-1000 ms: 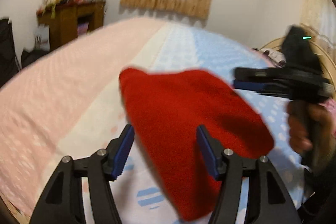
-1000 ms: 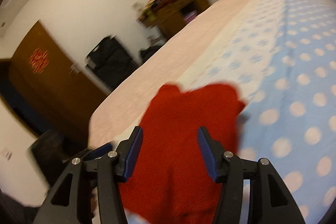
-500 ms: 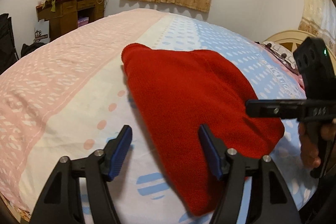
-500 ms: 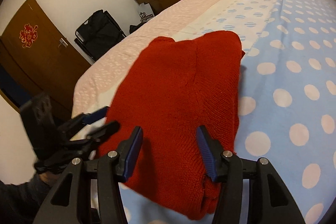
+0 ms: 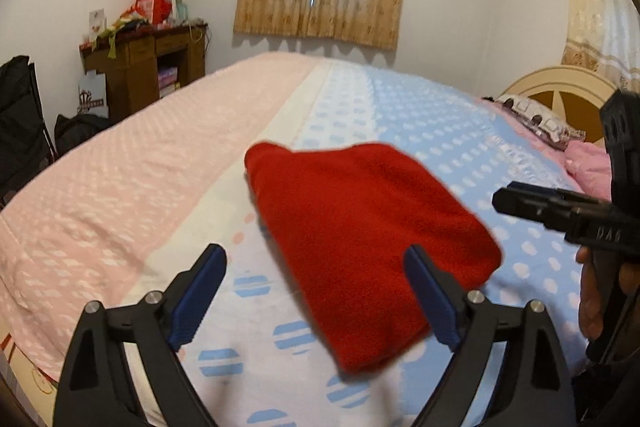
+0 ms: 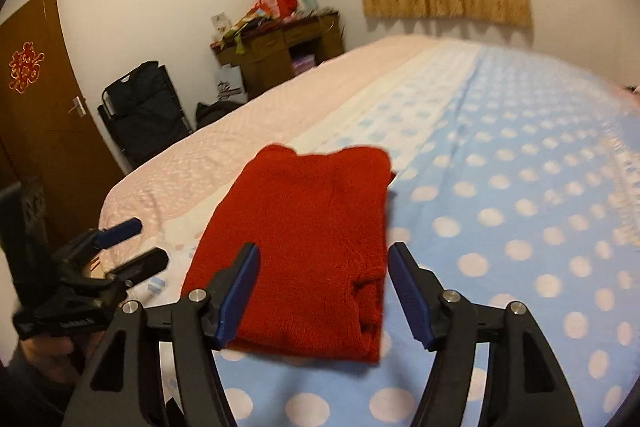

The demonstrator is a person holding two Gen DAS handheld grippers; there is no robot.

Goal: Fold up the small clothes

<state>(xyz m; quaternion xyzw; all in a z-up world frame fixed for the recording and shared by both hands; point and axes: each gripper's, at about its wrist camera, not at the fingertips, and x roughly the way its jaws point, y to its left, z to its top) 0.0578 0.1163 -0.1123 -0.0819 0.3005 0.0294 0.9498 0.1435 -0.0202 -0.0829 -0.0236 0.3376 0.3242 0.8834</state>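
A red knit garment (image 5: pixel 360 235) lies folded into a compact rectangle on the bed; it also shows in the right wrist view (image 6: pixel 308 239). My left gripper (image 5: pixel 316 295) is open and empty, hovering above the garment's near edge. My right gripper (image 6: pixel 324 291) is open and empty, above the garment's other near edge. The right gripper shows at the right edge of the left wrist view (image 5: pixel 560 211), and the left gripper shows at the left of the right wrist view (image 6: pixel 120 251). Neither touches the garment.
The bed has a pink, white and blue dotted sheet (image 5: pixel 120 187). A pillow and headboard (image 5: pixel 552 99) are at the far right. A wooden desk (image 5: pixel 148 67) with clutter, black bags (image 6: pixel 148 107) and a brown door (image 6: pixel 36 99) stand beside the bed.
Both grippers have pulled back and up from the folded garment, which now looks smaller and lies still. Both stay open.
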